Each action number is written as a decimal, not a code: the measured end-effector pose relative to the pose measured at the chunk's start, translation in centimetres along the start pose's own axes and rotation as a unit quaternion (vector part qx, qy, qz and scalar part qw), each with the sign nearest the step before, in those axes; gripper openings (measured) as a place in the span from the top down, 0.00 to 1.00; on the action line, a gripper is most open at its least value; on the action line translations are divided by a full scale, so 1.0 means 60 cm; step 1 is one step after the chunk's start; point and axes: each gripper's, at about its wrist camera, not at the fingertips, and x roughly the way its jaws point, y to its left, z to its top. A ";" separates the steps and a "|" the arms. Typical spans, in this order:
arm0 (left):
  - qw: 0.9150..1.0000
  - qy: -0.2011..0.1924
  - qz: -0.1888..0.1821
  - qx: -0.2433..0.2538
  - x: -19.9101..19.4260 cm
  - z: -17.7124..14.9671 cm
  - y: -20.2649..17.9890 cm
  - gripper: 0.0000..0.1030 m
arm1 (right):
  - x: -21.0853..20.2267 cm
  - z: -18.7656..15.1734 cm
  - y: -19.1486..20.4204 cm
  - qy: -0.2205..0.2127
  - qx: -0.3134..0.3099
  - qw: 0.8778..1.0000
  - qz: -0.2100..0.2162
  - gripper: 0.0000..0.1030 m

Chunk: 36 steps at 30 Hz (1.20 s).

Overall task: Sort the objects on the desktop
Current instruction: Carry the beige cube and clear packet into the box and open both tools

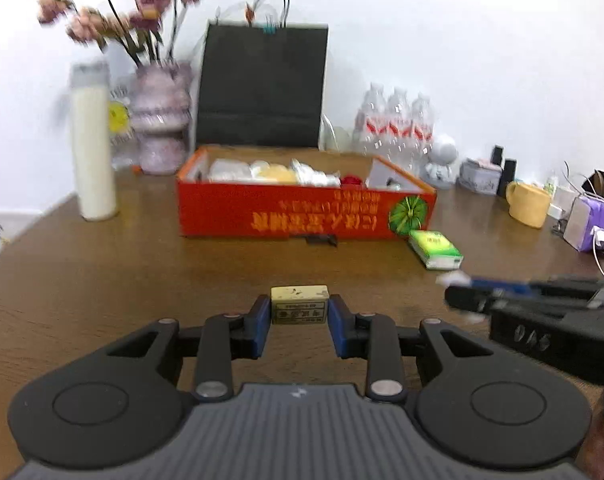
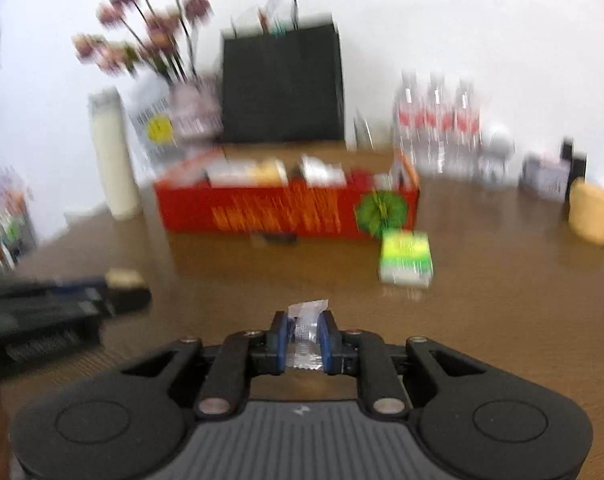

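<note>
Both loads are up off the tabletop [image 1: 102, 264], left hand-held gripper [image 1: 300, 308] clamped across a small yellow box [image 1: 300, 304], right hand-held gripper [image 2: 305, 336] pinched tight on a clear wrapper [image 2: 306, 330], seemingly bound for the red box [image 1: 302, 212] ahead

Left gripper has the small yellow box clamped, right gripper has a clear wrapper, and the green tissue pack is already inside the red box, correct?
Not quite: the green tissue pack lies on the table outside the red box, as the left wrist view shows.
</note>
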 end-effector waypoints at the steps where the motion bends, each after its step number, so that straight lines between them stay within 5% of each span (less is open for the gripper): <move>1: 1.000 -0.018 0.005 0.001 -0.016 0.001 -0.003 0.70 | -0.017 0.003 0.007 -0.021 -0.004 1.000 0.002 0.85; 5: 0.994 -0.112 0.017 -0.008 -0.083 -0.003 -0.016 0.70 | -0.085 0.009 0.024 -0.110 -0.002 0.994 0.018 0.85; 9: 0.985 -0.166 0.038 0.004 -0.131 -0.010 -0.030 0.70 | -0.145 0.000 0.038 -0.186 -0.004 0.982 0.034 0.85; 22: 0.981 -0.189 0.042 -0.027 -0.147 -0.020 -0.016 0.70 | -0.179 -0.040 0.030 -0.229 0.014 0.973 0.030 0.85; 28: 0.985 -0.168 0.022 -0.034 -0.074 0.016 -0.002 0.70 | -0.126 -0.006 0.011 -0.213 0.029 0.976 0.032 0.85; 36: 0.990 -0.138 -0.008 -0.031 0.141 0.154 0.014 0.70 | 0.071 0.158 -0.048 -0.174 0.043 0.983 0.049 0.85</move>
